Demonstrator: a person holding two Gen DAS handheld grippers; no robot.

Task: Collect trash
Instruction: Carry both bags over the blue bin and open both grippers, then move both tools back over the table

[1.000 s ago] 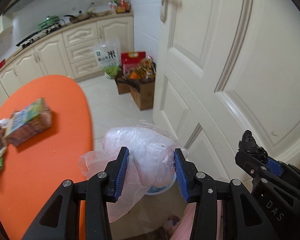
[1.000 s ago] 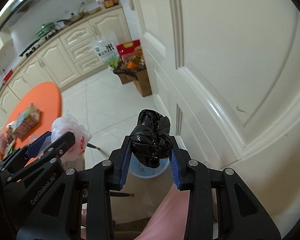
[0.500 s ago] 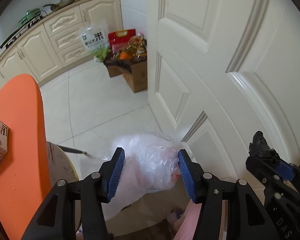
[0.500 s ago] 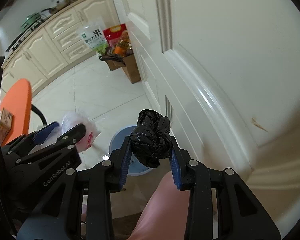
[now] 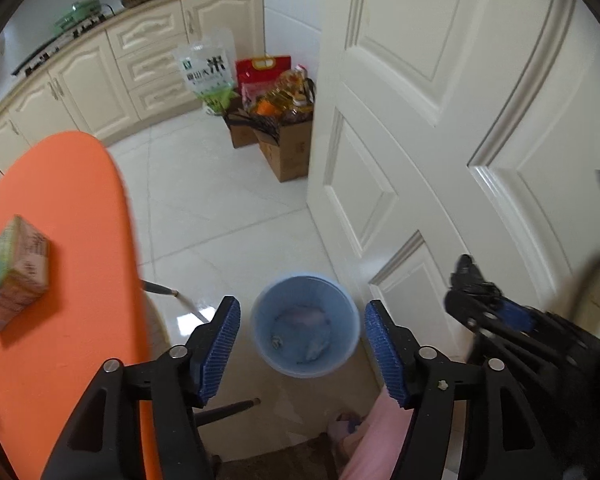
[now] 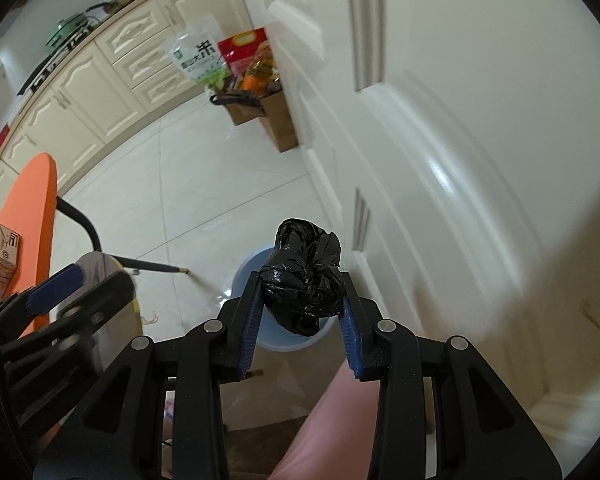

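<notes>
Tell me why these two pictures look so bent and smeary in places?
Left wrist view: the wide lens bows the door and cabinets; the carton on the orange table is smeared by motion. Right wrist view: the door is streaked with blur and carries a bright glare patch, while the black bag in the right gripper stays sharp.

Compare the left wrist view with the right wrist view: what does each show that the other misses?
Only the left wrist view looks down into the blue bin, with trash lying at its bottom, framed between the left hand-held gripper, whose jaws are opening with nothing between them.

Only the right wrist view shows the crumpled black bag clamped in the right hand-held gripper, hiding most of the bin.

Both show the orange table, white door, cardboard box and cabinets.
</notes>
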